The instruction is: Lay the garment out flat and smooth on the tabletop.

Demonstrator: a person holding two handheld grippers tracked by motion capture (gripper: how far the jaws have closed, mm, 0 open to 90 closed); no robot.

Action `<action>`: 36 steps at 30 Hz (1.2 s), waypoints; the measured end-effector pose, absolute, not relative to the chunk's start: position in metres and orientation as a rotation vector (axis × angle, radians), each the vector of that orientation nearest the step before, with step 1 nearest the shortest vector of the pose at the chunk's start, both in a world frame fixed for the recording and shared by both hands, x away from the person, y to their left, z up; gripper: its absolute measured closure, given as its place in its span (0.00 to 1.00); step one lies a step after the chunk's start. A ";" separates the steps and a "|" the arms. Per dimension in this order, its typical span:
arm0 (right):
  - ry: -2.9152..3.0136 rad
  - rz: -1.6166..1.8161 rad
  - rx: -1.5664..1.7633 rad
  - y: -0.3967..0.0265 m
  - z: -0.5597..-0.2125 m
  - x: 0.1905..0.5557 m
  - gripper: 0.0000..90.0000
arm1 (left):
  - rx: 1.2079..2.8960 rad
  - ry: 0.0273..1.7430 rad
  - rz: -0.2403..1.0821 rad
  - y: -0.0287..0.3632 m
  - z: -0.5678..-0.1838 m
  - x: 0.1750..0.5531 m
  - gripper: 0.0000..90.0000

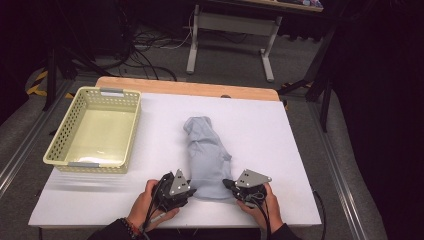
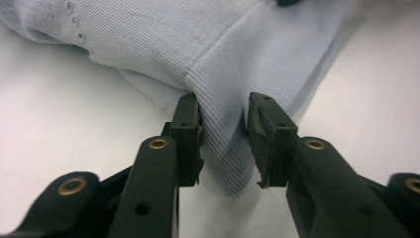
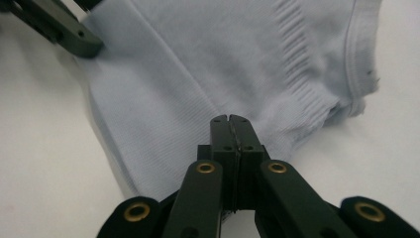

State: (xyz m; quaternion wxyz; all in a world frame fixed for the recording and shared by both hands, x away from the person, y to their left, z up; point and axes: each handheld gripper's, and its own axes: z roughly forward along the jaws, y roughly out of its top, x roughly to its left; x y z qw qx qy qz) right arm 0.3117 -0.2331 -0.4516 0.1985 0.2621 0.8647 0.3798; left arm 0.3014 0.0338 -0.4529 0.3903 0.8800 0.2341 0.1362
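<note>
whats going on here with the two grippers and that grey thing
A person holds a gripper in each hand at the near edge of a light grey garment lying on a white table. The right gripper is clamped shut on the garment's edge. The left gripper has a ribbed fold between its jaws, which stand apart and do not clearly pinch it. A pale yellow basket sits empty at the left.

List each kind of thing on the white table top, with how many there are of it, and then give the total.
Pale blue knitted garment: 1
Yellow perforated plastic basket: 1
Hand-held grippers, the left gripper and the right gripper: 2
Total: 4
</note>
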 end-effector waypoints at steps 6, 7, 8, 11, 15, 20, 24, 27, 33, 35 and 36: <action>2.424 1.061 0.762 -0.240 -0.456 0.309 1.00 | 2.234 0.558 0.326 0.035 -0.444 0.298 0.76; 2.423 1.054 0.758 -0.240 -0.457 0.308 1.00 | 2.211 0.552 0.323 0.038 -0.439 0.299 0.76; 2.418 1.051 0.755 -0.240 -0.457 0.307 1.00 | 2.191 0.553 0.319 0.041 -0.434 0.300 0.78; 2.404 1.038 0.752 -0.238 -0.458 0.305 1.00 | 2.127 0.564 0.362 0.049 -0.414 0.306 0.78; 2.399 1.026 0.748 -0.236 -0.458 0.302 1.00 | 2.100 0.566 0.479 0.049 -0.392 0.331 0.82; 2.398 1.026 0.750 -0.236 -0.459 0.299 1.00 | 2.139 0.643 0.522 0.035 -0.394 0.390 0.86; 2.399 1.024 0.746 -0.236 -0.459 0.299 1.00 | 2.173 0.708 0.432 0.026 -0.414 0.428 0.85; 2.399 1.012 0.738 -0.235 -0.459 0.299 1.00 | 2.187 0.750 0.419 0.020 -0.424 0.445 0.85; 2.391 0.991 0.730 -0.232 -0.459 0.297 1.00 | 2.251 0.828 0.482 0.015 -0.444 0.474 0.84; 2.395 0.988 0.729 -0.232 -0.459 0.298 1.00 | 2.254 0.870 0.472 0.017 -0.450 0.484 0.83; 2.396 0.988 0.728 -0.232 -0.459 0.298 1.00 | 2.247 0.891 0.465 0.018 -0.451 0.489 0.82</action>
